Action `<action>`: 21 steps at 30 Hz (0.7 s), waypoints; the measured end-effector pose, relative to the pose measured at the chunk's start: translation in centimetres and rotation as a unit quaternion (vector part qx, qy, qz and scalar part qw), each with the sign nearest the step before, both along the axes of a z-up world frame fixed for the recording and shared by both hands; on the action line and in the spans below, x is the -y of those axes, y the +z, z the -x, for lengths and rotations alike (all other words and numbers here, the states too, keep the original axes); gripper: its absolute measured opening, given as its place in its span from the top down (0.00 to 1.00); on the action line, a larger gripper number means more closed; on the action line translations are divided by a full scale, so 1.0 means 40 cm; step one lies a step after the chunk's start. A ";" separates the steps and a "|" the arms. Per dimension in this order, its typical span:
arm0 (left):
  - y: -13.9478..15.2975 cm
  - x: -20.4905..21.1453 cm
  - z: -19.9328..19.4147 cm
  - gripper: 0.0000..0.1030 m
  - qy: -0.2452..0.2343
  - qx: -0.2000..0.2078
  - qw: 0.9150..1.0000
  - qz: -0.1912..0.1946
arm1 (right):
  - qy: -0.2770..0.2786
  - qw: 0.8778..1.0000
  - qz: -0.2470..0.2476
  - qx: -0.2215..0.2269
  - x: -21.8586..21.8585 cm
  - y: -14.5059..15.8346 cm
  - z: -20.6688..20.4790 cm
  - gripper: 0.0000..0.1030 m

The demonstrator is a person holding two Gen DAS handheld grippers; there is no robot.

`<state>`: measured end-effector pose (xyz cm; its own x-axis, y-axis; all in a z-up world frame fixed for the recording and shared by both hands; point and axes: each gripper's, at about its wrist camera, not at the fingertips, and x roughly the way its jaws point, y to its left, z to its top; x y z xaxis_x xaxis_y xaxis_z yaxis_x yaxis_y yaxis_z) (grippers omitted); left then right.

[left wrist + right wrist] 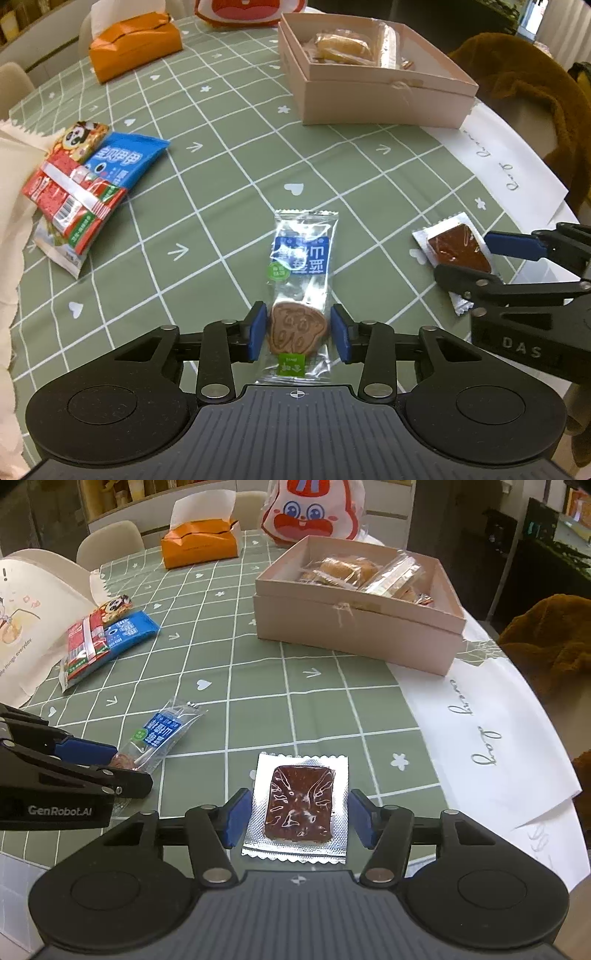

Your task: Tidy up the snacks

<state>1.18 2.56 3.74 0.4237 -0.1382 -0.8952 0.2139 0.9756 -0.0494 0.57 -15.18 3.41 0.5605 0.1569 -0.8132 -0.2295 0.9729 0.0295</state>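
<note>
Item 1, biscuit packet: clear wrapper with blue label, round brown biscuit at its near end. Lies flat on the green checked tablecloth, well short of the pink box and on its near-left side. Long axis runs straight ahead along the left gripper; the biscuit end sits between the spread blue pads, a slim gap showing on each side, so nothing is clamped yet. Left gripper is plainly the nearer one.

Item 2, foil sachet: silver square with dark brown filling, flat on the cloth, nearer than the pink box and well apart from it. Right gripper straddles its sides, pads parted and not pressing.

Judgement: each packet needs only a squeeze, then a carry forward to the box, where wrapped pastries already lie.
</note>
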 end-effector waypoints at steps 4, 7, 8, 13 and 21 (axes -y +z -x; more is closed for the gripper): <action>0.003 -0.004 0.010 0.61 -0.004 -0.009 0.999 0.040 | -0.007 1.000 -0.002 0.009 0.019 0.020 0.015 0.45; 0.004 0.011 0.027 0.61 -0.019 -0.010 0.999 0.042 | -0.012 1.000 -0.003 0.017 0.035 0.036 0.029 0.45; 0.004 0.017 0.031 0.61 -0.023 -0.011 0.999 0.042 | -0.013 1.000 -0.002 0.018 0.040 0.040 0.031 0.45; 0.020 0.034 0.040 0.61 -0.033 -0.006 0.998 0.054 | -0.032 0.999 -0.007 0.018 0.068 0.050 0.040 0.45; 0.169 0.029 -0.005 0.61 -0.038 0.080 0.989 0.118 | -0.054 0.998 -0.032 0.026 0.117 0.108 0.042 0.45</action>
